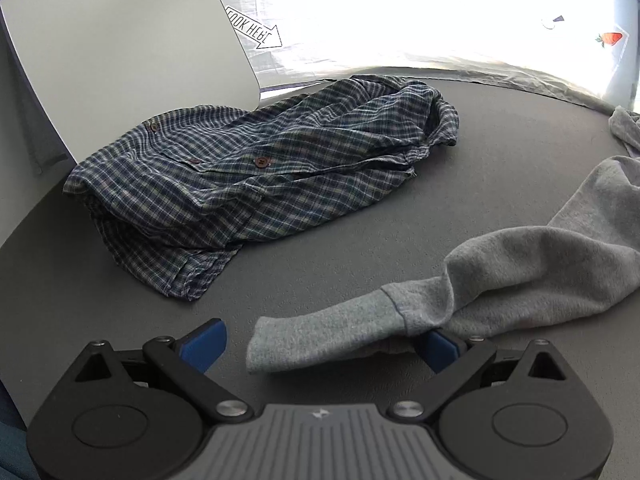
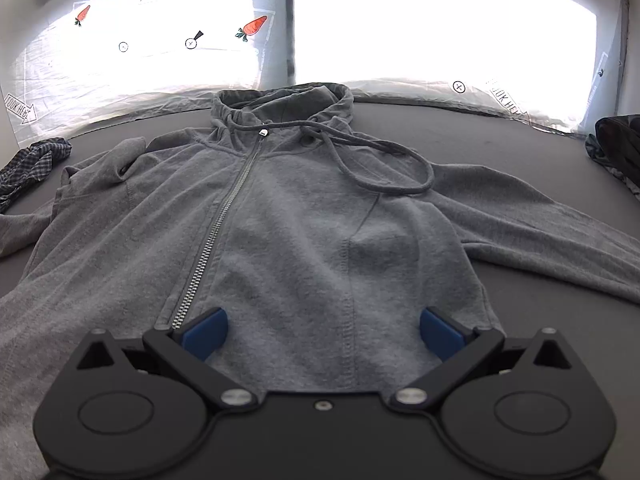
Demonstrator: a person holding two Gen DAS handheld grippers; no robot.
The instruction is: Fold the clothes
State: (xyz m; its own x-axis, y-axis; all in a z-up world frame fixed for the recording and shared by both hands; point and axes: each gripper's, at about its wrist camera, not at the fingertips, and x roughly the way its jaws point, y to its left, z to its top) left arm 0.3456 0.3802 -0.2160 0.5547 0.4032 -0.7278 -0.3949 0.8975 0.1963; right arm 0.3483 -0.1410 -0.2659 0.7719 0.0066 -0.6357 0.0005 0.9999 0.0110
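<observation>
A grey zip hoodie lies face up and spread on the dark grey table, hood at the far side, zipper closed. My right gripper is open, low over the hoodie's hem, with cloth between the blue pads. In the left wrist view the hoodie's sleeve runs in from the right, its cuff lying between the open jaws of my left gripper. The cuff rests over the right pad. A crumpled blue plaid shirt lies beyond at left.
The plaid shirt also shows at the left edge of the right wrist view. A dark garment sits at the far right. A white panel stands behind the shirt. Bright backdrop sheets with printed marks border the table.
</observation>
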